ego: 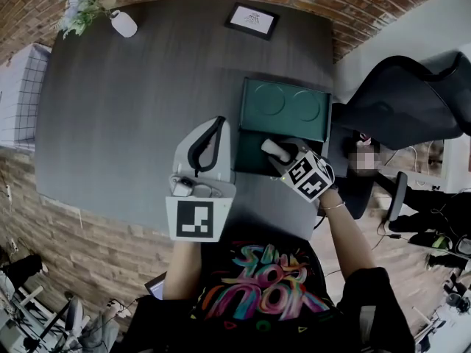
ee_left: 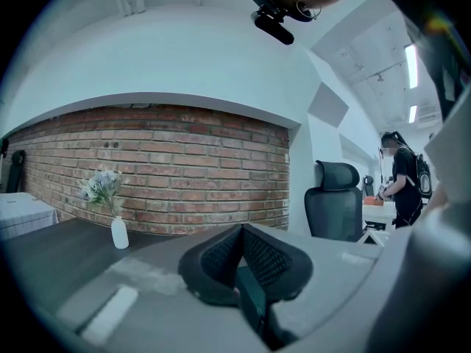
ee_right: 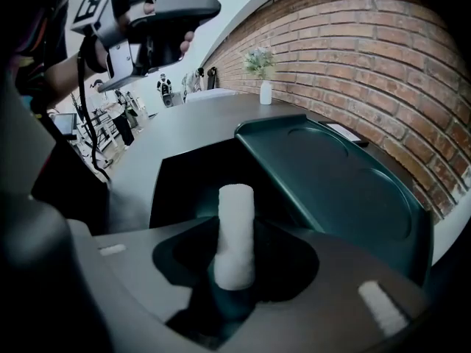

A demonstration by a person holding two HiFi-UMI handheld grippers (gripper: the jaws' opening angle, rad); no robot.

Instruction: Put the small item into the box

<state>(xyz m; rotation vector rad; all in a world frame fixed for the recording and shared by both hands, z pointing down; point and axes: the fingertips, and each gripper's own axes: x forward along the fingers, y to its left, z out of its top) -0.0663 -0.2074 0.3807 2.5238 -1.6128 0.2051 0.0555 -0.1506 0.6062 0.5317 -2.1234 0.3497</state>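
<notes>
The small item (ego: 276, 151), a white foam-like cylinder (ee_right: 235, 234), stands upright between the jaws of my right gripper (ego: 280, 155), which is shut on it (ee_right: 235, 274). It hangs over the dark inside of the open green box (ego: 250, 157), near the box's front right. The box's lid (ego: 283, 109) lies folded back with two round dents; in the right gripper view it (ee_right: 331, 175) rises just behind the item. My left gripper (ego: 217, 122) hovers left of the box, raised and level, its black mesh pads (ee_left: 257, 259) closed together with nothing between them.
The box rests on a dark grey table (ego: 132, 123). A white vase with flowers (ego: 121, 22) and a framed card (ego: 252, 20) stand at the far edge by a brick wall. An office chair (ego: 412, 94) is beyond the table's right side. A person (ee_left: 405, 186) stands farther off.
</notes>
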